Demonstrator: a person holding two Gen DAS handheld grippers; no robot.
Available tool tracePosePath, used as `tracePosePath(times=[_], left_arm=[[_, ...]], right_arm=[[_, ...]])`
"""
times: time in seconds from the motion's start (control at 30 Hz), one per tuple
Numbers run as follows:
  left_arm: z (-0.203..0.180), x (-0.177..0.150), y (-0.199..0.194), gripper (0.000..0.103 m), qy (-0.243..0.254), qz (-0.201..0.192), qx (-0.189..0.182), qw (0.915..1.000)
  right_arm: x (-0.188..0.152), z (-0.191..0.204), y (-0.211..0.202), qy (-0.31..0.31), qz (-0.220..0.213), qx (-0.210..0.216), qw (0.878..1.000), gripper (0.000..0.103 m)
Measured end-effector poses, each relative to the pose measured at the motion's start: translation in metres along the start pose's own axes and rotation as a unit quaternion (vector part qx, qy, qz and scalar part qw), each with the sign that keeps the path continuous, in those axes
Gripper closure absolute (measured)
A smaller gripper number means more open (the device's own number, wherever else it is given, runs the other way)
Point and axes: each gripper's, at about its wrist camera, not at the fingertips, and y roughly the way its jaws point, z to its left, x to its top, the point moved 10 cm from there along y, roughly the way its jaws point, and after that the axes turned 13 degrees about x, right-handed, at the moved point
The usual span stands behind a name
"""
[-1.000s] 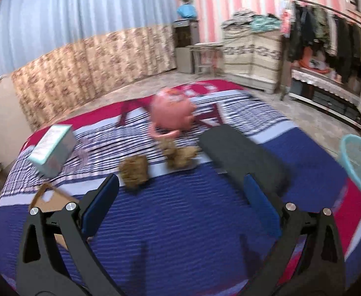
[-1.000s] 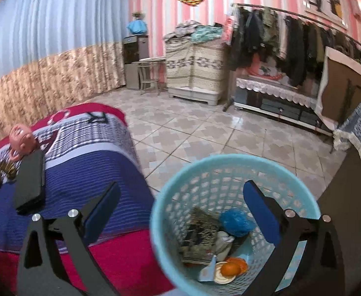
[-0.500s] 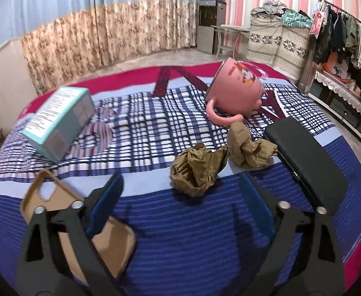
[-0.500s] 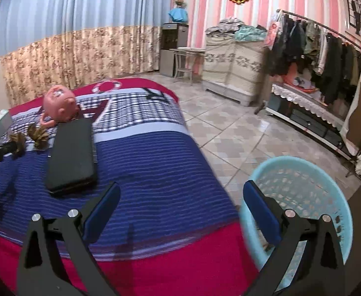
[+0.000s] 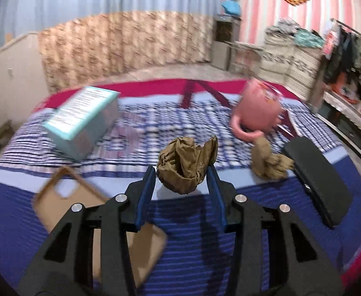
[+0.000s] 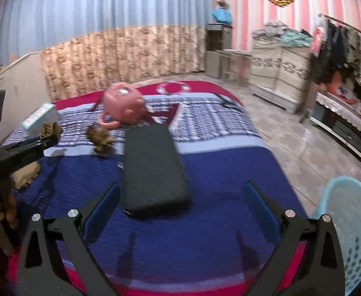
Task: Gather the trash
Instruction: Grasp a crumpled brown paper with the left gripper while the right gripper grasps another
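Left gripper (image 5: 181, 180) pinched around a crumpled brown paper ball (image 5: 187, 165), blue pads pressed against both its sides, ball apparently lifted just above a blue striped bedspread (image 5: 195, 241). Second crumpled brown paper (image 5: 270, 162) lying to the right on the bedspread, just near of a pink mug (image 5: 259, 109) tipped on its side. Black flat case (image 5: 318, 180) further right. Teal box (image 5: 81, 120) at far left; tan phone case (image 5: 81, 212) at near left, partly under the gripper. Right gripper (image 6: 180, 207) spread wide and empty, hovering over the near end of the black case. Light-blue trash basket (image 6: 353, 224) on the floor at near right, beside the bed.
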Motion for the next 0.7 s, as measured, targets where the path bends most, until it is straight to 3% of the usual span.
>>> tracePosePath(times=[0.17,0.4,0.67,0.7], left_arm=[[0.036,0.005,0.008,0.061,-0.027,0.001,0.08,0.9965],[0.076,-0.007,0.024,0.061,-0.088,0.043,0.112,0.989],[0.078,-0.013,0.026,0.061,-0.095,0.049,0.108,0.9884],[0.077,-0.012,0.026,0.061,-0.095,0.048,0.108,0.9884]], right_arm=[[0.015,0.039,0.039,-0.043,0.021,0.015,0.999,0.006],[0.034,0.076,0.079,-0.071,0.03,0.038,0.996,0.009],[0.036,0.11,0.126,-0.091,0.073,0.077,0.99,0.043],[0.034,0.11,0.133,-0.09,0.084,0.078,0.989,0.056]])
